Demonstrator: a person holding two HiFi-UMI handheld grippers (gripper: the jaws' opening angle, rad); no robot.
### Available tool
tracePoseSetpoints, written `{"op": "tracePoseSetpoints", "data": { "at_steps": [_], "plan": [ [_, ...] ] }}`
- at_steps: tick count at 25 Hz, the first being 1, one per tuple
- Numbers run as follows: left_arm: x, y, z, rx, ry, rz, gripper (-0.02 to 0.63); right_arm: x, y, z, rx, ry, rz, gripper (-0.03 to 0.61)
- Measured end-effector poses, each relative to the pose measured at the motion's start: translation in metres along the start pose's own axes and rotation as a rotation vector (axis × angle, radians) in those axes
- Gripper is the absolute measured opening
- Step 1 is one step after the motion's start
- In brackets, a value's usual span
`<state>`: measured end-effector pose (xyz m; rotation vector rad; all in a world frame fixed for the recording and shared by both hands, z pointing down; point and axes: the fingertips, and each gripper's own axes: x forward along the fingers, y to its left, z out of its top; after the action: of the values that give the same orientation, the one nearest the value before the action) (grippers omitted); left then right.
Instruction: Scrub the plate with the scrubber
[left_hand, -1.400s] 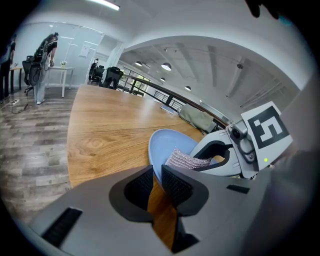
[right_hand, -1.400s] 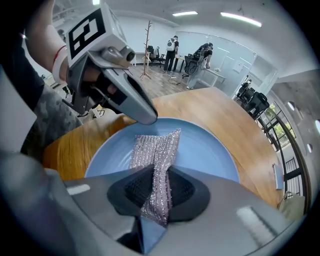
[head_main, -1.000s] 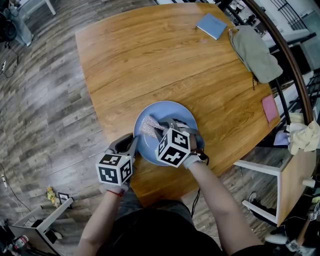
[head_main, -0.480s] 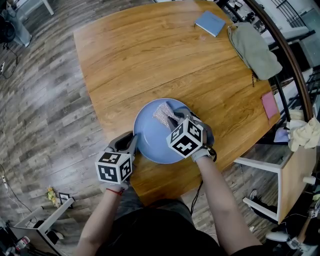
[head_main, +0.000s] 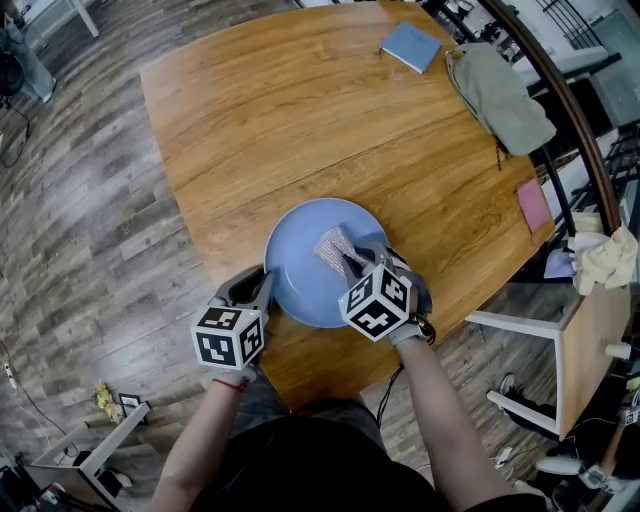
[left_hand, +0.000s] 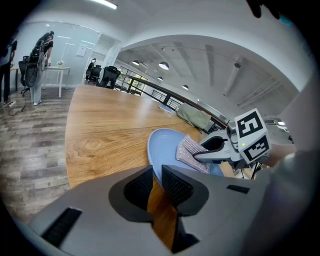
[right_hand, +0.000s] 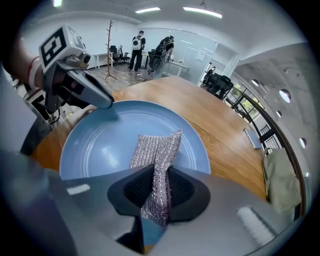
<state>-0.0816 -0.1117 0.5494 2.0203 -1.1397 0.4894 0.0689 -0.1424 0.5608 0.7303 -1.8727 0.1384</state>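
A round blue plate (head_main: 300, 270) lies near the front edge of the wooden table (head_main: 300, 120). My left gripper (head_main: 262, 292) is shut on the plate's left rim; in the left gripper view the rim (left_hand: 152, 167) runs in between the jaws. My right gripper (head_main: 352, 264) is shut on a silvery mesh scrubber (head_main: 334, 245), which is pressed on the plate's right half. In the right gripper view the scrubber (right_hand: 156, 150) stands folded between the pads over the plate (right_hand: 100, 145), and the left gripper (right_hand: 80, 92) shows at the far rim.
A blue notebook (head_main: 411, 46) and an olive cloth bag (head_main: 500, 95) lie at the table's far right. A pink pad (head_main: 531, 205) sits by the right edge. A white stand (head_main: 520, 335) is beside the table's right corner. People stand far off (right_hand: 137, 45).
My right gripper carried the scrubber from the plate's left part across to the upper right, then back a little toward the middle right. The left gripper kept its hold on the rim.
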Motion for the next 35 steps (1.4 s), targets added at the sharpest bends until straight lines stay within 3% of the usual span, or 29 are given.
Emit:
{"op": "tracePoseSetpoints", "data": {
  "at_steps": [10, 17, 19, 22, 26, 31, 35],
  "plan": [
    [0.002, 0.000, 0.000, 0.008, 0.005, -0.017, 0.051, -0.006, 0.057, 0.011, -0.065, -0.020, 0.086, 0.077],
    [0.003, 0.001, 0.002, -0.030, -0.012, -0.037, 0.051, -0.008, 0.088, 0.019, -0.133, -0.026, 0.147, 0.077],
    [0.003, 0.001, 0.003, -0.024, -0.012, -0.042, 0.049, -0.008, 0.091, 0.020, -0.095, -0.031, 0.187, 0.077],
    [0.003, -0.001, 0.004, 0.019, -0.008, -0.043, 0.048, -0.014, 0.090, 0.022, 0.044, -0.066, 0.282, 0.077],
    [0.000, -0.001, 0.008, 0.184, -0.011, -0.012, 0.049, -0.033, 0.081, 0.033, 0.237, -0.178, 0.338, 0.077],
    [-0.015, -0.004, 0.032, 0.355, -0.104, 0.063, 0.049, -0.059, 0.066, 0.027, 0.327, -0.296, 0.273, 0.075],
    [-0.034, -0.007, 0.053, 0.337, -0.216, 0.109, 0.041, -0.093, 0.039, 0.023, 0.457, -0.456, 0.162, 0.075]
  ]
}}
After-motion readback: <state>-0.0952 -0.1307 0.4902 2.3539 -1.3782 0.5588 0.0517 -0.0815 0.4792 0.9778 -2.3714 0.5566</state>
